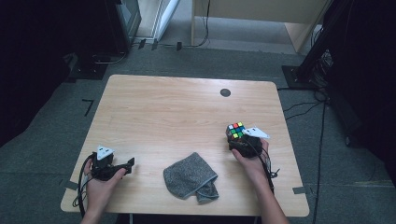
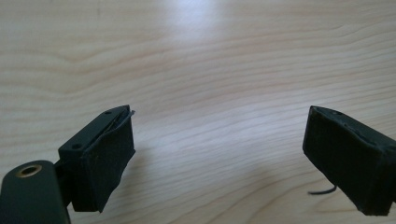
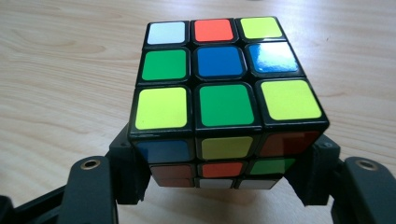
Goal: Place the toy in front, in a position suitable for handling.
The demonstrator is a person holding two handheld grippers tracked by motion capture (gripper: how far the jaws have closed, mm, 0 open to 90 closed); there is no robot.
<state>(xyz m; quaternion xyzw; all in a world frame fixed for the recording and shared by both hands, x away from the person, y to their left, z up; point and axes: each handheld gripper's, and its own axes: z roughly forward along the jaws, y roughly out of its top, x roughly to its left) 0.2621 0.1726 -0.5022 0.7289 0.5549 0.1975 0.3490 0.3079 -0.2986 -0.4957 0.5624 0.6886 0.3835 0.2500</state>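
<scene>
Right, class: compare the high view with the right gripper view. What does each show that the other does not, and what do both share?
The high view alone shows the grey cloth lying near the table's front edge, the left gripper with its jaws apart over bare wood, both of the person's hands, and the floor around the table.

The right gripper view alone shows the cube's top stickers one by one, and the two jaws pressing its lower sides.

Both show the Rubik's cube clamped in the right gripper, and the wooden table.
</scene>
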